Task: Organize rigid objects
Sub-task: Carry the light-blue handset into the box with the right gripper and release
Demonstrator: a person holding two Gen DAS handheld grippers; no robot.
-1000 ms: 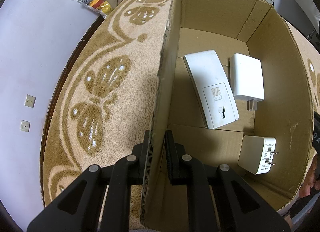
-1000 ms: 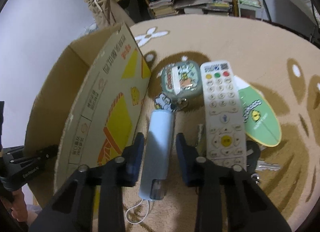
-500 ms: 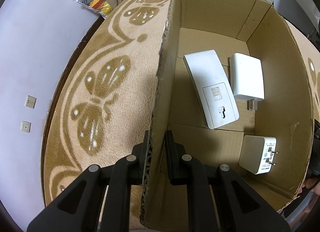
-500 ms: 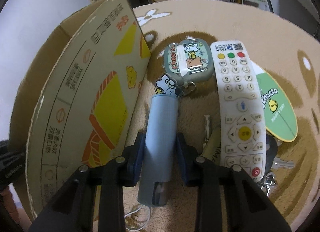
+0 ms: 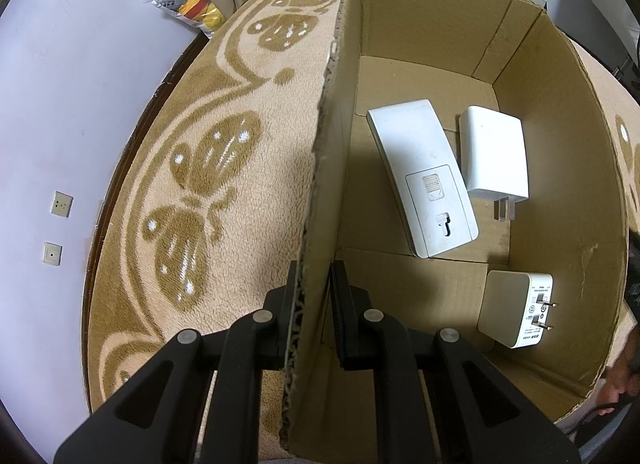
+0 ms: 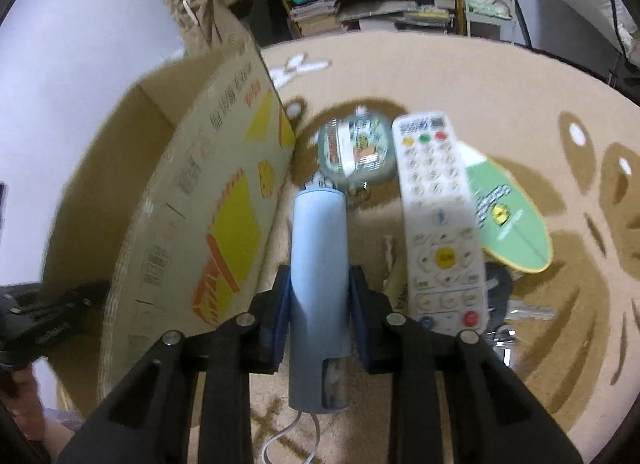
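A beige plush cloth (image 5: 256,199) with a brown butterfly pattern covers the counter, with cluttered shelves (image 6: 384,3) behind and a pale wall at the left. The left hand-held gripper (image 5: 314,304) is clenched on the near side wall of an open cardboard box (image 5: 560,135), one finger outside the wall and one inside. On the box floor lie three white things: a long flat device (image 5: 420,171) in the middle, a plug adapter (image 5: 494,155) just beside it on the right, and a smaller charger (image 5: 514,314) nearer the gripper, its prongs pointing right. The right hand-held gripper (image 6: 318,304) grasps a pale blue cylinder (image 6: 318,260), which points away along the fingers, its thin white cord trailing below. The printed outside of the box (image 6: 208,232) stands just left of it. Beyond the cylinder's tip lies a rounded case with cartoon stickers (image 6: 358,151); to the right, a white remote control (image 6: 438,223) lies partly over a green oval card (image 6: 508,215), with keys (image 6: 520,314) near the remote's lower end.
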